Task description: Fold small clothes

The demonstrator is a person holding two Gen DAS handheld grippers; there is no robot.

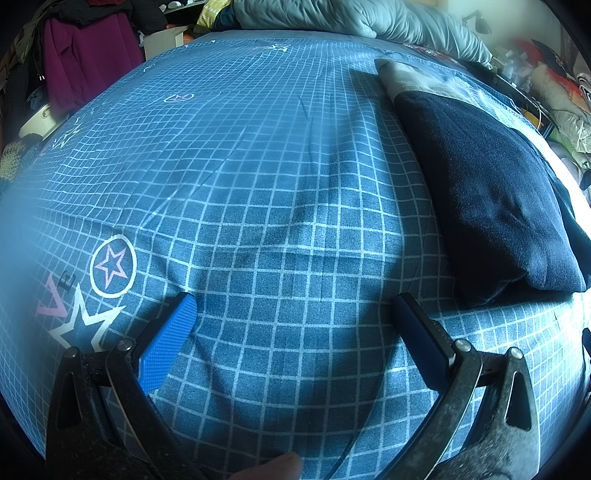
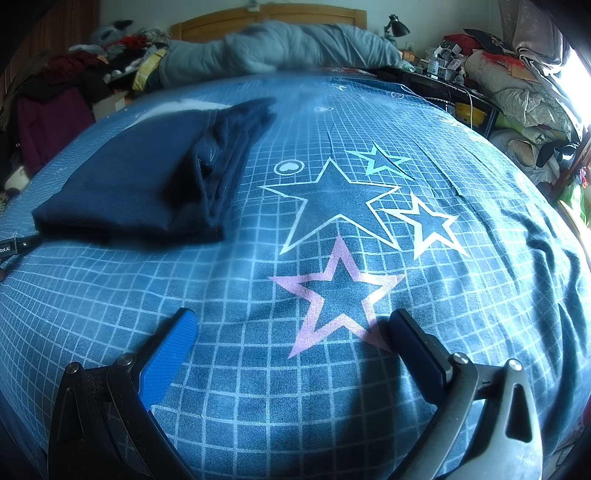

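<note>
A dark navy garment (image 1: 491, 192) lies folded into a flat packet on the blue checked bedsheet (image 1: 258, 177), at the right of the left wrist view; a grey piece (image 1: 410, 79) shows at its far end. In the right wrist view the same navy garment (image 2: 144, 181) sits at the upper left, layered edges facing right. My left gripper (image 1: 295, 306) is open over bare sheet, left of and nearer than the garment, holding nothing. My right gripper (image 2: 291, 321) is open above a pink star print (image 2: 340, 295), right of and nearer than the garment, nothing between its fingers.
A grey duvet (image 2: 280, 48) is bunched at the head of the bed by a wooden headboard (image 2: 269, 14). Clothes (image 2: 55, 110) pile up on the left, bedding and clutter (image 2: 524, 92) on the right. A black device end (image 2: 14, 247) shows at the left edge.
</note>
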